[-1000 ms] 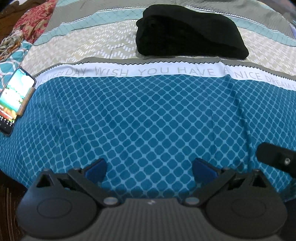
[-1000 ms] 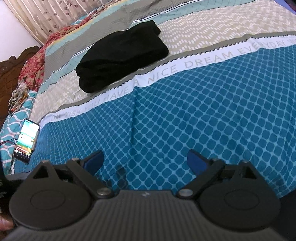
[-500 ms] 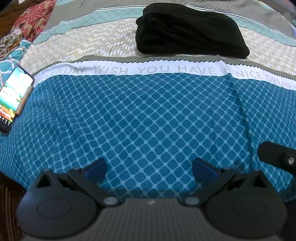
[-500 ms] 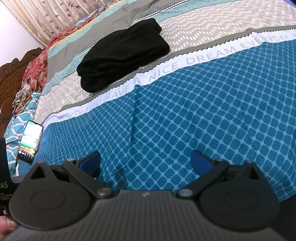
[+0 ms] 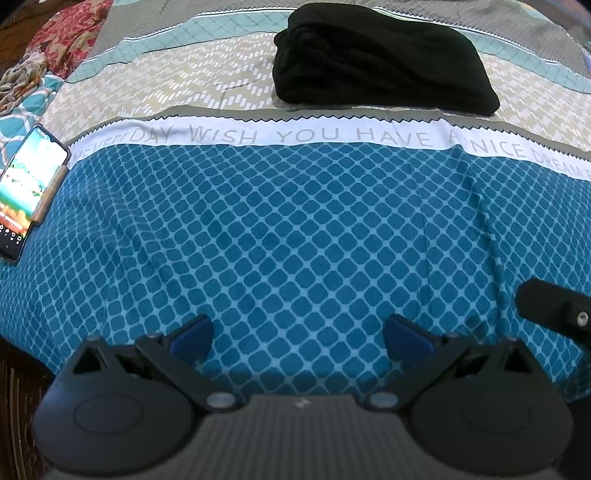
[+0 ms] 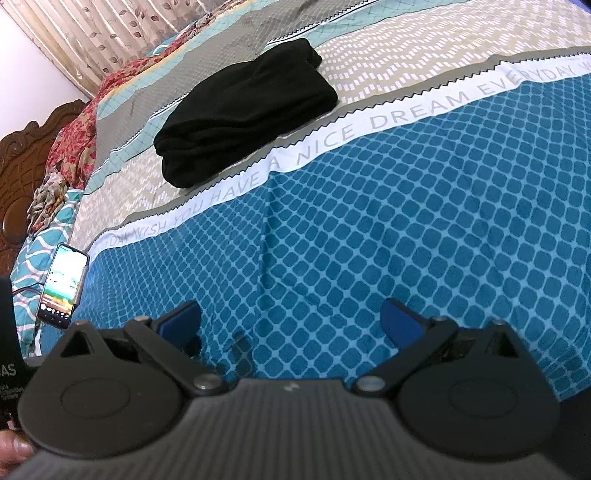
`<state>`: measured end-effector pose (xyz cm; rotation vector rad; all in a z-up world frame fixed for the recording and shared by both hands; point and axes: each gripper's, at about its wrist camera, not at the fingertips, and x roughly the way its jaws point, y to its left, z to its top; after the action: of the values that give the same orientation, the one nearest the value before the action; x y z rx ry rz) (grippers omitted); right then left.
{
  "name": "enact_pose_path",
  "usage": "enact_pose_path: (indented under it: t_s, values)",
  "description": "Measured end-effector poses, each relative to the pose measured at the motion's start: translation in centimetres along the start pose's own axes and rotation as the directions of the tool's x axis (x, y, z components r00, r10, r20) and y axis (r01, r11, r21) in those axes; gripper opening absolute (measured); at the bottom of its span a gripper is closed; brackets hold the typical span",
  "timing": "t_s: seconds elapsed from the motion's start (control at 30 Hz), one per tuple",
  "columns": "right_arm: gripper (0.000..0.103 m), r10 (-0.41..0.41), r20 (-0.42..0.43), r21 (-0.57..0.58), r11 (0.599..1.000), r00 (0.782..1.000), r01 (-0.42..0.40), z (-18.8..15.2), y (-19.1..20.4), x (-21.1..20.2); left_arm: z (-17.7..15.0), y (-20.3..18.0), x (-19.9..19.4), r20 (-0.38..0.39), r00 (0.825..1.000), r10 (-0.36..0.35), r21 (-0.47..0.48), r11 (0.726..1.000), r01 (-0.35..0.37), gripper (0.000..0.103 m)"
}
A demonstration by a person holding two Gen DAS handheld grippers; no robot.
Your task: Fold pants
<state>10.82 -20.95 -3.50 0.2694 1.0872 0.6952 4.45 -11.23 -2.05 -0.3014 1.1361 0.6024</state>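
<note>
The black pants (image 5: 380, 59) lie folded in a compact bundle on the beige band of the bed cover, far from both grippers; they also show in the right wrist view (image 6: 245, 110). My left gripper (image 5: 297, 338) is open and empty, hovering over the blue patterned part of the cover near the bed's front edge. My right gripper (image 6: 291, 325) is open and empty, also over the blue part, to the right of the left one. A part of the right gripper (image 5: 554, 312) shows at the right edge of the left wrist view.
A phone (image 5: 27, 192) with a lit screen lies at the bed's left edge; it also shows in the right wrist view (image 6: 62, 286). Red floral cloth (image 6: 74, 144) and a carved wooden headboard (image 6: 14, 177) lie at far left. Curtains (image 6: 92, 33) hang behind.
Both grippers have drifted slightly, the right one tilting so the pants sit a little higher and more central. The pants and phone have not moved. Both grippers stay open.
</note>
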Motion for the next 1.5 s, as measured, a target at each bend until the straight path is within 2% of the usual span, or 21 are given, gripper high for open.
enact_pose_path:
  t_s: [0.1,0.17,0.37,0.47,0.73,1.1,1.5]
  values:
    - [0.103,-0.014,-0.001,-0.02,1.0,1.0,0.014,-0.1,0.6,-0.1,0.1,-0.1,-0.5,0.006,1.0,0.015,0.014,1.0,-0.015,0.103]
    - [0.103,-0.022,0.003,-0.042,0.999,1.0,0.022,0.0,1.1,-0.4,0.2,-0.3,-1.1,0.035,0.998,0.044,0.031,0.999,-0.045,0.103]
    - [0.103,-0.028,0.057,-0.087,0.996,0.998,0.033,0.6,1.9,-1.4,0.3,-0.5,-3.0,0.096,0.993,0.075,0.071,0.994,-0.082,0.103]
    - [0.103,-0.016,0.065,-0.08,0.997,0.998,0.021,1.0,2.1,-1.7,0.4,-0.2,-4.2,0.148,0.983,0.108,0.075,0.99,-0.12,0.103]
    - [0.103,0.0,0.1,-0.055,0.998,0.995,0.005,1.7,2.0,-3.3,0.4,0.7,-6.1,0.208,0.971,0.118,0.053,0.99,-0.132,0.103]
    - [0.103,0.011,0.101,-0.077,0.997,0.995,-0.003,1.7,2.1,-3.6,0.2,1.1,-6.3,0.2,0.966,0.167,0.057,0.982,-0.181,0.103]
    - [0.103,0.037,0.103,-0.092,0.995,0.994,-0.027,2.0,2.5,-4.1,-0.1,0.8,-5.8,0.157,0.971,0.18,0.091,0.976,-0.196,0.103]
